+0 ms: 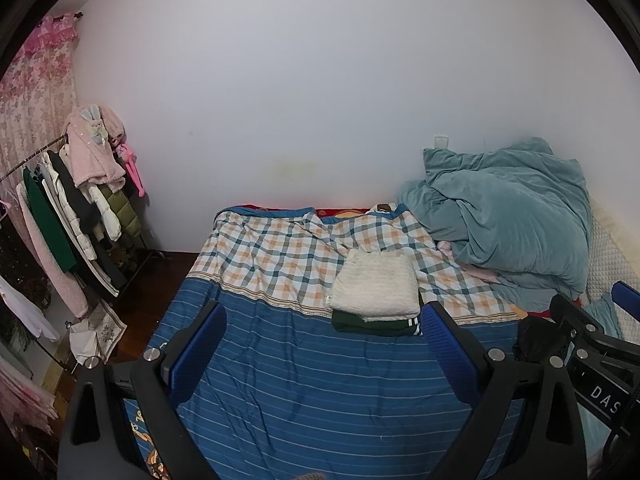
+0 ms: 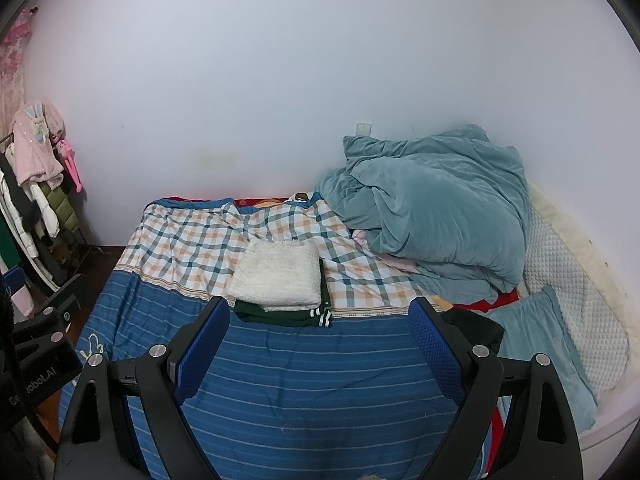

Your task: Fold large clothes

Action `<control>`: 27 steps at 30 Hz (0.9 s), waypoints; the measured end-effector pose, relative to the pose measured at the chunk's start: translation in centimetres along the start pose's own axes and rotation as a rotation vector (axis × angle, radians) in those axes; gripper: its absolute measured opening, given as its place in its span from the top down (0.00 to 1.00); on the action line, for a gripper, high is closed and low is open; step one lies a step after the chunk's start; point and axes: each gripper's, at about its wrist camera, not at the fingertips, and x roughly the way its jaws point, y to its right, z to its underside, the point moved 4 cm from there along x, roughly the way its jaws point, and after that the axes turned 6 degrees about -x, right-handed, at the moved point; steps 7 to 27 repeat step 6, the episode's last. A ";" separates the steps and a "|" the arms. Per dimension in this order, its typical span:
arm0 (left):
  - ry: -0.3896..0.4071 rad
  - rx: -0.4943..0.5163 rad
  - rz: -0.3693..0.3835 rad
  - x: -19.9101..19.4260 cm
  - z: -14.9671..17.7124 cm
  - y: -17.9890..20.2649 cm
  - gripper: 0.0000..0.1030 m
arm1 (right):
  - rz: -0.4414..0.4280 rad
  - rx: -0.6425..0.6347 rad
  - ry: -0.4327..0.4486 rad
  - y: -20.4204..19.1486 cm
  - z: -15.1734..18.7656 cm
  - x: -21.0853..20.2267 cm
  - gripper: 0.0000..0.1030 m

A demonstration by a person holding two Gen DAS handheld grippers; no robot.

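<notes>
A folded white fluffy garment lies on top of a folded dark green garment with white-striped cuffs, stacked in the middle of the bed. A dark garment lies on the bed to the right of the stack. My left gripper hovers open over the blue striped cover, short of the stack. My right gripper is open too, its blue pads apart with nothing between them. The right gripper's body shows at the right edge of the left wrist view.
The bed carries a blue striped and plaid cover. A crumpled teal duvet is heaped at the back right, with a teal pillow beside it. A rack of hanging clothes stands to the left.
</notes>
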 end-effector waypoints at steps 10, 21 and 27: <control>0.003 -0.001 -0.002 -0.2 0.2 -0.2 0.04 | -0.001 0.002 0.002 0.0 0.0 -0.1 0.10; 0.003 -0.001 -0.002 -0.2 0.2 -0.2 0.04 | -0.001 0.002 0.002 0.0 0.0 -0.1 0.10; 0.003 -0.001 -0.002 -0.2 0.2 -0.2 0.04 | -0.001 0.002 0.002 0.0 0.0 -0.1 0.10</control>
